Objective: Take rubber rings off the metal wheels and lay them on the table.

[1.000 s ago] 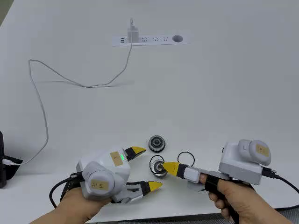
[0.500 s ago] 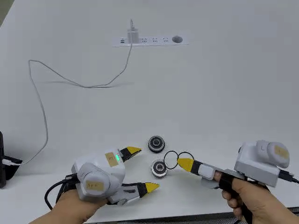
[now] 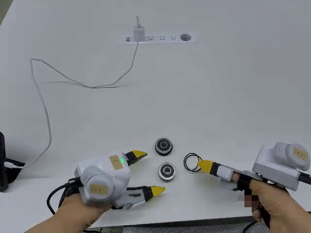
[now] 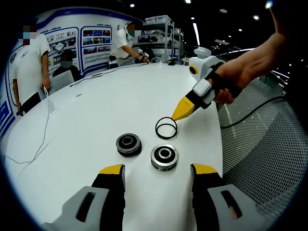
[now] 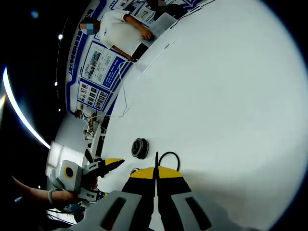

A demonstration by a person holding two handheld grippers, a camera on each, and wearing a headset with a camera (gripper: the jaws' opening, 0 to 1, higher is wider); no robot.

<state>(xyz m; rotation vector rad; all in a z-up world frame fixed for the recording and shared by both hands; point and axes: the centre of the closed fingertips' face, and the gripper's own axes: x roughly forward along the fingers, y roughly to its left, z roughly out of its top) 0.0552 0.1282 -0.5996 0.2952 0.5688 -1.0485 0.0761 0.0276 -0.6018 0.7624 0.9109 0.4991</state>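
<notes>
Two metal wheels lie on the white table, one farther (image 3: pixel 164 145) (image 4: pixel 128 143) and one nearer (image 3: pixel 167 170) (image 4: pixel 164 156). The nearer one has a bare rim. My left gripper (image 3: pixel 148 172) (image 4: pixel 159 169) is open, its yellow tips just short of the wheels. My right gripper (image 3: pixel 204 166) (image 5: pixel 156 172) is shut on a thin black rubber ring (image 3: pixel 196 165) (image 5: pixel 156 158), low over the table to the right of the wheels. A second rubber ring (image 3: pixel 189 160) (image 5: pixel 169 158) lies flat beside it, overlapping it in the head view. From the left gripper view the rings (image 4: pixel 166 127) sit under the right gripper's tip (image 4: pixel 183 109).
A white power strip (image 3: pixel 158 38) lies at the far side, with a white cable (image 3: pixel 46 111) looping down the left. A black object (image 3: pixel 4 165) sits at the left edge. The table's front edge runs just below both hands. People stand beyond the table (image 4: pixel 29 53).
My right gripper drew a rubber ring off the nearer wheel and carried it right, beside the ring lying there. The left gripper stayed open and nearly still.
</notes>
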